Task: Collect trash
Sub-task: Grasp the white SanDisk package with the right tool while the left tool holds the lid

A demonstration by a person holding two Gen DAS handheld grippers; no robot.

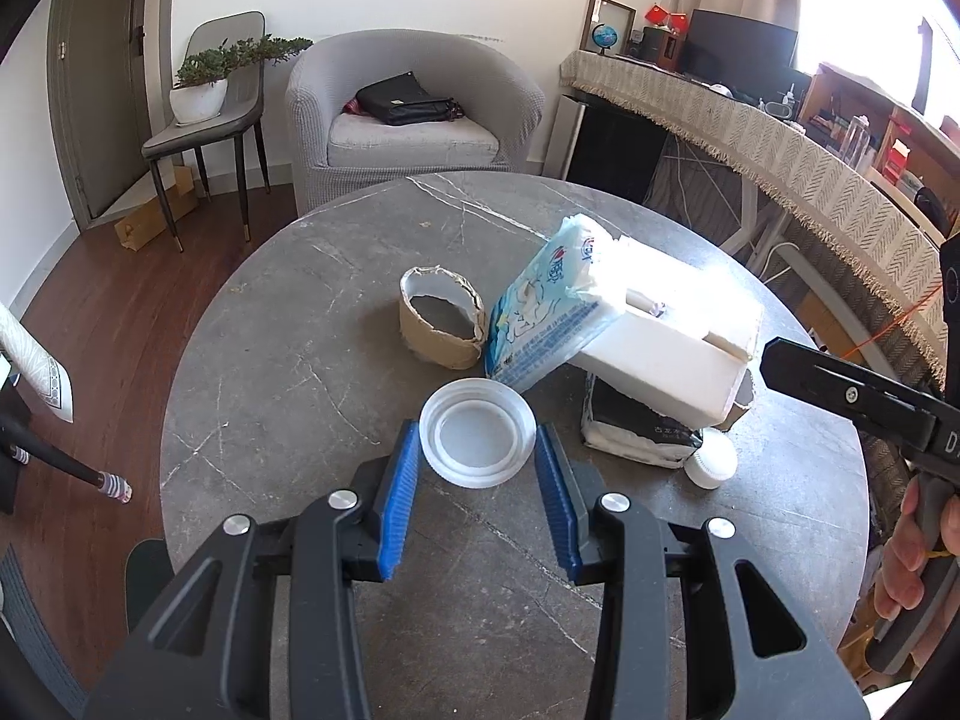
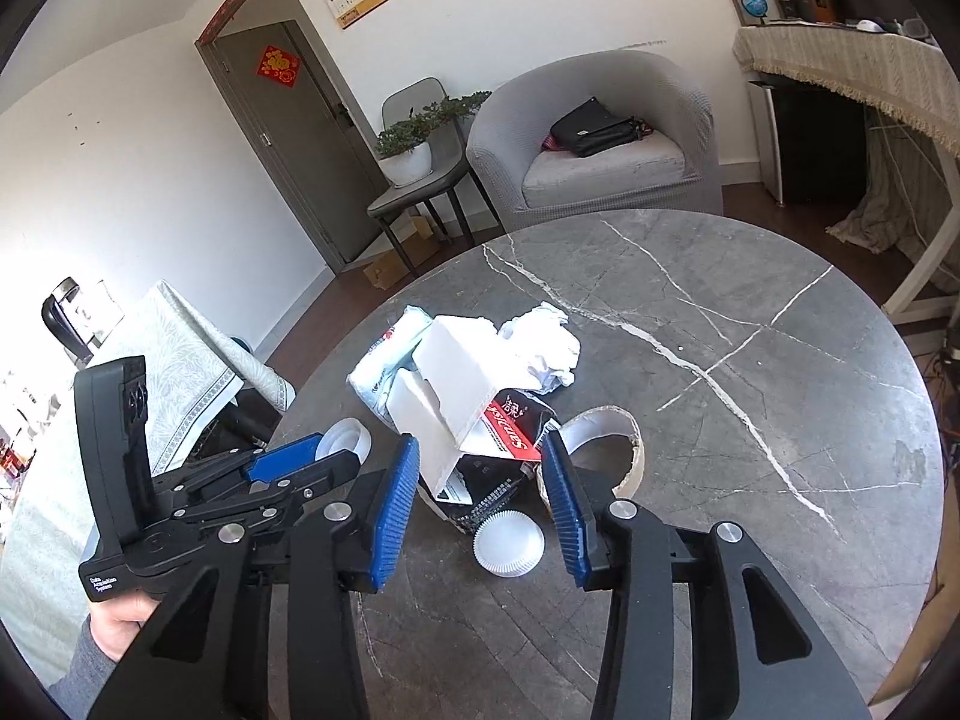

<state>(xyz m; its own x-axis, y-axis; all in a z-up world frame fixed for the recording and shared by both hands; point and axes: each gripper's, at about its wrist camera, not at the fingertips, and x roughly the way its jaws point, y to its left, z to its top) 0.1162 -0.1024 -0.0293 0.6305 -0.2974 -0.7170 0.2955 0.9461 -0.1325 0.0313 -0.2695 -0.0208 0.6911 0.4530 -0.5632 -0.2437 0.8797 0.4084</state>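
Note:
A pile of trash lies on the round grey marble table (image 1: 312, 372). My left gripper (image 1: 477, 453) is open, its blue pads on either side of a wide white plastic lid (image 1: 477, 441) lying rim up; I cannot tell if they touch it. Behind it are a cardboard tape ring (image 1: 441, 324), a blue tissue pack (image 1: 540, 312), a white foam box (image 1: 672, 348) and a black-and-white bag (image 1: 636, 432). My right gripper (image 2: 486, 480) is open and empty above the bag (image 2: 510, 438), near a small ribbed white cap (image 2: 510, 543). Crumpled white paper (image 2: 543, 345) lies behind.
A grey armchair (image 1: 414, 114) with a black handbag stands behind the table. A chair with a potted plant (image 1: 204, 90) is to its left. A cloth-covered desk (image 1: 780, 138) runs along the right. The tape ring also shows in the right wrist view (image 2: 612, 438).

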